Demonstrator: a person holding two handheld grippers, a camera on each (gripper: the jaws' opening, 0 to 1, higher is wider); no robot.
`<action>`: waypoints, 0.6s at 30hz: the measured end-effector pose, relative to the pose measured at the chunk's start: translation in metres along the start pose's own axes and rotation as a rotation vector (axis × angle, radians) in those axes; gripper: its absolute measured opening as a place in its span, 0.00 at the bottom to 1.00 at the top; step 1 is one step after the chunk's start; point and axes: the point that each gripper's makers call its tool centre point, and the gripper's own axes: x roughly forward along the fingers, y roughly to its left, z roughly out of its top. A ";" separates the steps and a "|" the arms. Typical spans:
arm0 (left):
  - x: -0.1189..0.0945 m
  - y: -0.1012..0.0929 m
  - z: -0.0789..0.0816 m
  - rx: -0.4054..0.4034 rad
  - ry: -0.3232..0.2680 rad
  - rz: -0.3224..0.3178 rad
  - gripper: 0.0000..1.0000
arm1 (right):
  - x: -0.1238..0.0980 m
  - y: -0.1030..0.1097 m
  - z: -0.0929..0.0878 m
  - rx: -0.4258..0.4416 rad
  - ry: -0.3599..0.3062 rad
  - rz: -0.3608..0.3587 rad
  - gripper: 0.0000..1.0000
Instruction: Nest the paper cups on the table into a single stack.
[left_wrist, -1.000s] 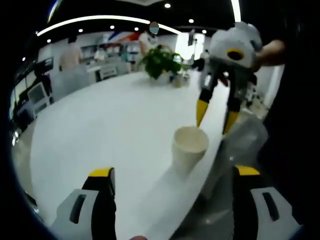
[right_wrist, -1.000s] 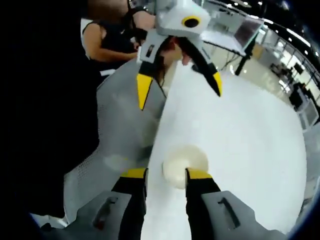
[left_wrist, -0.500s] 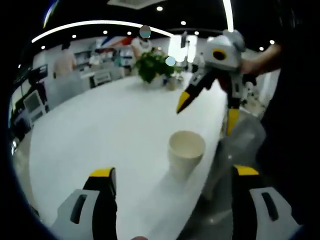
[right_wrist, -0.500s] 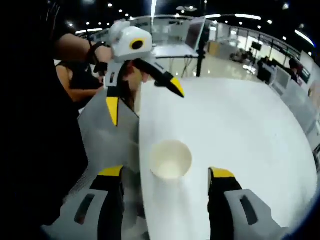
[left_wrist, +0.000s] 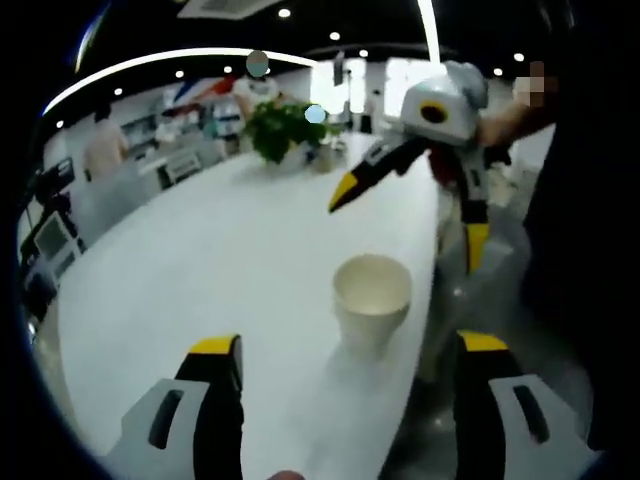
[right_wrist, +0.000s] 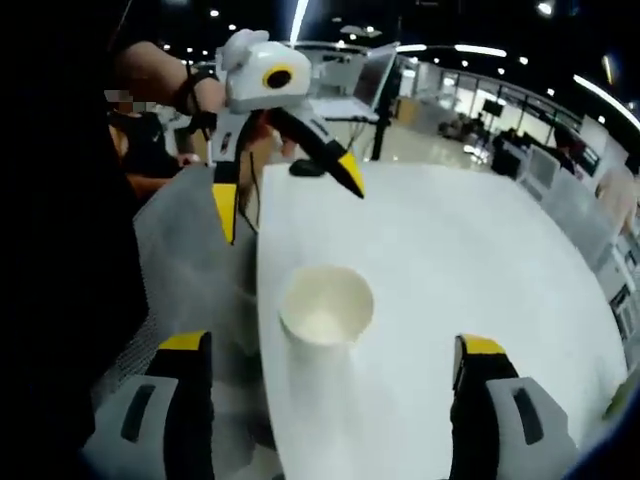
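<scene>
Near desk (left_wrist: 220, 260) edge: paper cup (left_wrist: 371, 303) upright, untouched | left hand-held gripper (left_wrist: 340, 350) released | right hand-held gripper (right_wrist: 330, 350) released, jaws wide.

A paper cup (left_wrist: 371, 300) stands upright near the white table's (left_wrist: 200, 260) edge; at one o'clock the right gripper (left_wrist: 410, 215) hangs, jaws spread.

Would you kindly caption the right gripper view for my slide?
Open right tongs frame an upright paper cup near the white table edge, left tongs open beyond.
</scene>
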 end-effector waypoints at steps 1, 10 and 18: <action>0.003 -0.002 -0.002 0.005 0.000 -0.006 0.84 | 0.002 0.000 -0.005 0.008 0.008 0.000 0.99; 0.016 -0.002 -0.014 -0.003 -0.001 -0.025 0.79 | 0.023 -0.006 -0.019 0.073 0.033 0.025 0.96; 0.028 0.000 -0.022 -0.050 0.005 -0.032 0.77 | 0.043 -0.001 -0.027 0.094 0.033 0.069 0.77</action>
